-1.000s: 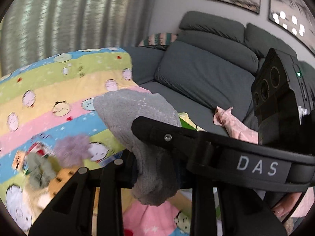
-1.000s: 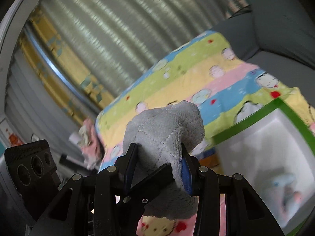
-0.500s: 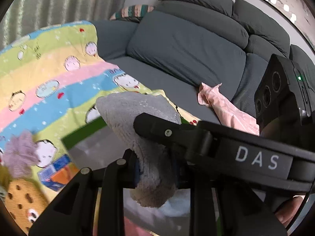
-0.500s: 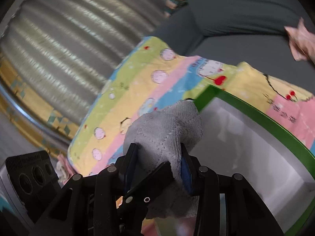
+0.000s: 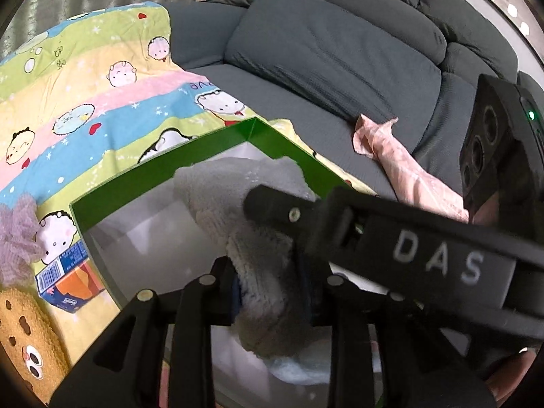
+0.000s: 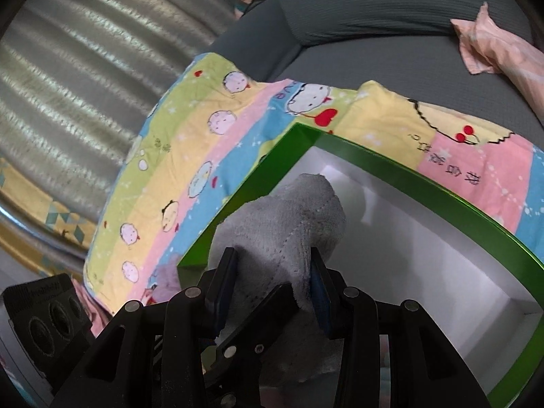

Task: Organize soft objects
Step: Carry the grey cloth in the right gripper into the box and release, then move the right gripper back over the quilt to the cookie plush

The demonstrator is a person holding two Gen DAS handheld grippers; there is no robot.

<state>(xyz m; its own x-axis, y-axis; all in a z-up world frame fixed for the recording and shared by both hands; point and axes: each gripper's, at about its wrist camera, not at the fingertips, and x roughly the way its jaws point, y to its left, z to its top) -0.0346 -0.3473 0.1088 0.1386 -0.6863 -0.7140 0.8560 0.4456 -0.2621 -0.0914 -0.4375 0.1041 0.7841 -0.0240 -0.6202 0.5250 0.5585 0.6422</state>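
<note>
A grey fluffy cloth (image 5: 238,197) hangs between both grippers, over the open top of a white box with a green rim (image 5: 163,166). My left gripper (image 5: 270,289) has the cloth between its pads, which still touch it while the jaws are opening. The right gripper's black body (image 5: 438,265) crosses this view just above. In the right wrist view my right gripper (image 6: 272,282) is shut on the same grey cloth (image 6: 289,210), whose top bulges above the pads over the box's green rim (image 6: 425,183). The white inside of the box lies below.
The box rests on a striped cartoon sheet (image 5: 85,102) spread over a grey sofa (image 5: 323,51). A pink cloth (image 5: 391,156) lies on the seat. A purple fluffy thing (image 5: 17,234), a blue-orange carton (image 5: 64,278) and a brown plush (image 5: 27,333) lie left of the box.
Both grippers came down with the grey cloth, from above the sheet to over the box's opening. The left jaws stand a little wider around the cloth.
</note>
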